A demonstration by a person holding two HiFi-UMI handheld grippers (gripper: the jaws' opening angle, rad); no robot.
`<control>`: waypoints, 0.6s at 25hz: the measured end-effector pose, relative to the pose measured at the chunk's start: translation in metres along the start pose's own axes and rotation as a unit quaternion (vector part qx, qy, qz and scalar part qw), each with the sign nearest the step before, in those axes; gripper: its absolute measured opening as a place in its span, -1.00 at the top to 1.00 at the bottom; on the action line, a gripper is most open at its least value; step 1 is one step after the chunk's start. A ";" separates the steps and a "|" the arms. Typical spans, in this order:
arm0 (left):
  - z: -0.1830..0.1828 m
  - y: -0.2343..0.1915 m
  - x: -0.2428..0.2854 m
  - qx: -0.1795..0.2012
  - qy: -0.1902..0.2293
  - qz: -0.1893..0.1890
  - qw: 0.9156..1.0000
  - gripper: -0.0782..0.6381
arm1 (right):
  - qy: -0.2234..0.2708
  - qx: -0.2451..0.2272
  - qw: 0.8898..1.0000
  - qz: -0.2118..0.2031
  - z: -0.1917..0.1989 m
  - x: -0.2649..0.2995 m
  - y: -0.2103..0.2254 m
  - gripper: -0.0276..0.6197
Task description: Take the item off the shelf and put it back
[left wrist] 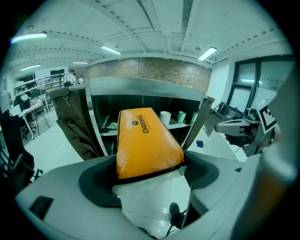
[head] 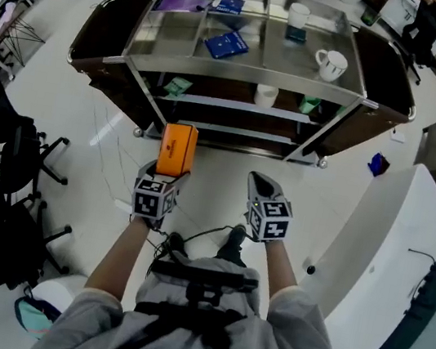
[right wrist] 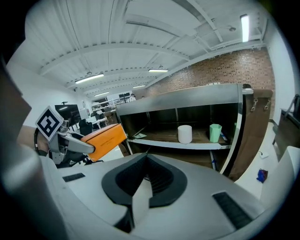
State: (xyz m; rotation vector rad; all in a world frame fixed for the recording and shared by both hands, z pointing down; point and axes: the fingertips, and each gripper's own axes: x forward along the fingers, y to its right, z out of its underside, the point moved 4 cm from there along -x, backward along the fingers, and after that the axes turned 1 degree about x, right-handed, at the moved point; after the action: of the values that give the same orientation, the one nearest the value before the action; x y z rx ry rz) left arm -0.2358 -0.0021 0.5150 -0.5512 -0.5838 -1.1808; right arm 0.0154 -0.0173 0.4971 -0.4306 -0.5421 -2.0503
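Big open office here, with a shiny white floor [head: 318, 219], rolling chairs off to the left and a brick wall at the far end. In the middle is a steel shelf unit with dark side panels [head: 243, 74], with mugs and blue booklets on its top deck.

The item is an orange rectangular box with a glossy wrapper [head: 177, 149]. It's not on the shelf right now. It's up in the air over the floor, short of the unit's near-left side. The left tongs [head: 170, 171] are pinching it by its near end, pads on the two narrow sides, and the rest of it sticks out toward the shelf. The right tongs [head: 261, 187] are off to the right, pressed together with nothing in them.

My guess on handling:
- It's probably light, since it sits level from an end grip.
- It looks fairly stiff, though the wrapper puffs a bit, so it may give under a hard squeeze.
- That glossy skin looks slippery, and with most of the length hanging out front it could pivot or slide.
- I'd keep the flat sides squarely in the pads, or grab closer to the middle.

There's room on the lower deck left of the white cylindrical cup [head: 265, 95] and the pale green cup [head: 310, 105].
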 end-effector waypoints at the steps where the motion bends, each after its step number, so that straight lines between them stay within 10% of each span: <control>1: -0.004 0.004 0.004 0.000 0.001 -0.001 1.000 -0.34 | -0.001 -0.004 1.000 -0.004 -0.003 0.001 0.004 0.89; 15: -0.048 0.049 0.060 0.008 -0.004 -0.025 1.000 -0.34 | -0.009 -0.031 0.997 -0.067 -0.028 0.020 0.050 0.89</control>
State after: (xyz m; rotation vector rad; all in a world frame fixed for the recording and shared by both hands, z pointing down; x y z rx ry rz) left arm -0.1664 -0.0610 0.5163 -0.5315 -0.6166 -1.2199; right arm 0.0460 -0.0696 0.4940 -0.4617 -0.5313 -2.1985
